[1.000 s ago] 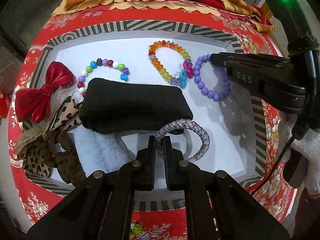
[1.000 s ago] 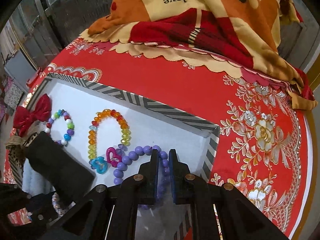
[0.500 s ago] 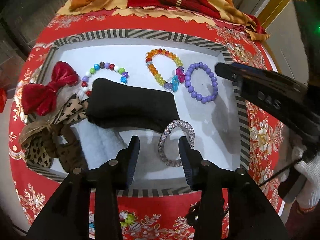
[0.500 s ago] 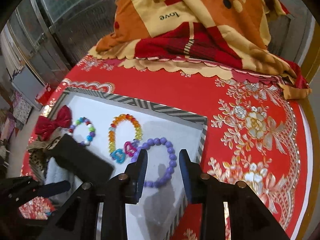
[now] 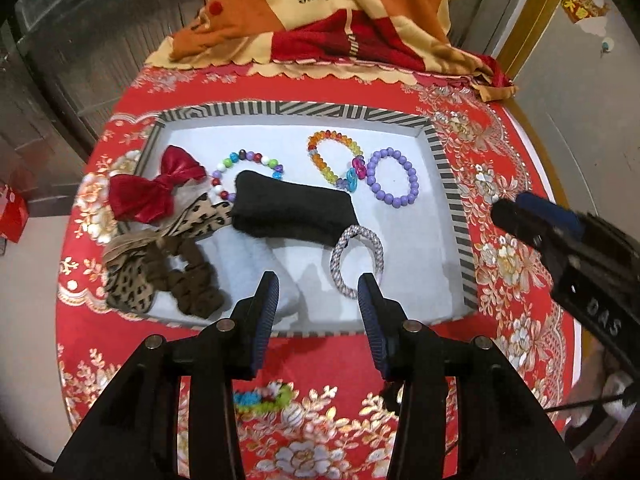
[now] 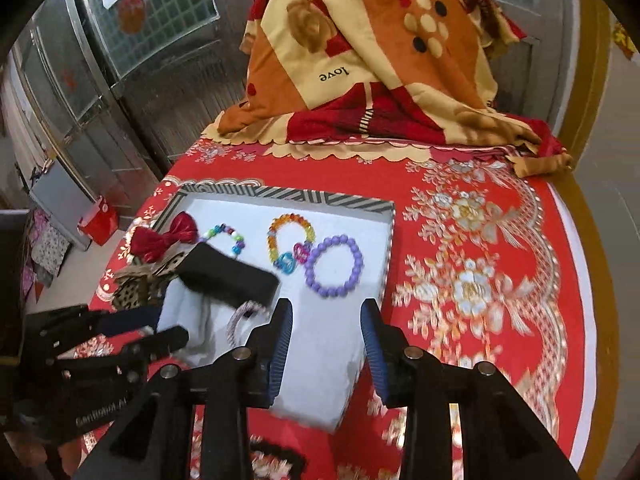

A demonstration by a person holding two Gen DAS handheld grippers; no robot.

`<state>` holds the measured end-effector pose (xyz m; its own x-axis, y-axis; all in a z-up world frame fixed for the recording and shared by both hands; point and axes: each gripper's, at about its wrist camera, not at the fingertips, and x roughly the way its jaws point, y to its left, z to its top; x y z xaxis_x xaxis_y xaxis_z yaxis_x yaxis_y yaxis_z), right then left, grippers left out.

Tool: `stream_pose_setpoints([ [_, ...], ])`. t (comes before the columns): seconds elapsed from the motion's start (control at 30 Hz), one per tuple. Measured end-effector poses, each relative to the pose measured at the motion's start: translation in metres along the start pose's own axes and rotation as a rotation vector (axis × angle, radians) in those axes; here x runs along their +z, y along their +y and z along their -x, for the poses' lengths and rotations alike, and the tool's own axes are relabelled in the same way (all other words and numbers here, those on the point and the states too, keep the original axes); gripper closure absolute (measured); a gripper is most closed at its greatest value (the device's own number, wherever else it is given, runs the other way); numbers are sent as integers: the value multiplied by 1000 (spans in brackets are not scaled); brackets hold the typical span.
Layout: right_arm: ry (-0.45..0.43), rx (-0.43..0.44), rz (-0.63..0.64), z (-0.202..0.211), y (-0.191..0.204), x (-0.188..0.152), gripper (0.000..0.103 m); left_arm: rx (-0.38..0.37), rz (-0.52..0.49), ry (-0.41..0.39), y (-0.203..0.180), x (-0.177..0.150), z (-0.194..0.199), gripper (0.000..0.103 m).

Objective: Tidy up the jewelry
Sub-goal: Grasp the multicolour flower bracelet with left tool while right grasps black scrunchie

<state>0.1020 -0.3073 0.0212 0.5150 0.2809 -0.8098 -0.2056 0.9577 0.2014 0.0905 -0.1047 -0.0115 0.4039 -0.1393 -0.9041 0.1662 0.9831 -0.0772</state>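
Note:
A striped-rim tray (image 5: 448,168) (image 6: 388,248) lies on the red cloth. In it lie a purple bead bracelet (image 5: 393,177) (image 6: 334,265), an orange bead bracelet (image 5: 333,156) (image 6: 289,236), a multicolour bead bracelet (image 5: 246,164), a silver braided bracelet (image 5: 356,261), a red bow (image 5: 154,188) (image 6: 164,236), leopard scrunchies (image 5: 132,276) and a black cloth (image 5: 292,210) (image 6: 228,276). My left gripper (image 5: 318,300) is open and empty above the tray's near edge. My right gripper (image 6: 325,332) is open and empty above the tray's near right corner.
A folded orange and red blanket (image 5: 340,24) (image 6: 380,68) lies at the table's far side. A green and blue beaded item (image 5: 262,398) lies on the cloth in front of the tray. A red box (image 6: 98,220) stands on the floor at left.
Both grippers opened, let go of the silver and purple bracelets in the tray, and pulled back and up from it.

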Motion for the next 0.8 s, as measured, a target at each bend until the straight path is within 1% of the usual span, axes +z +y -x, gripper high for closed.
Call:
stream_pose_setpoints([
  [0.1,-17,4,-22,17,7,-13,68,8,-7,-25,2,-8,12,62],
  [0.2,-39,2,-38,33,14,-26,64,4,-1,-36,6,-17,23,62],
  [0.27,-51,4,-45,42,20,-34,64,11,-2,-55,8,-23,31,62],
  [0.5,-56,-6,-42,62,37,-55,64,22,-12,-91,17,-43,54,62],
  [0.8,-55,-16,-39,78,52,-79,64,23,-23,-114,23,-63,72,62],
])
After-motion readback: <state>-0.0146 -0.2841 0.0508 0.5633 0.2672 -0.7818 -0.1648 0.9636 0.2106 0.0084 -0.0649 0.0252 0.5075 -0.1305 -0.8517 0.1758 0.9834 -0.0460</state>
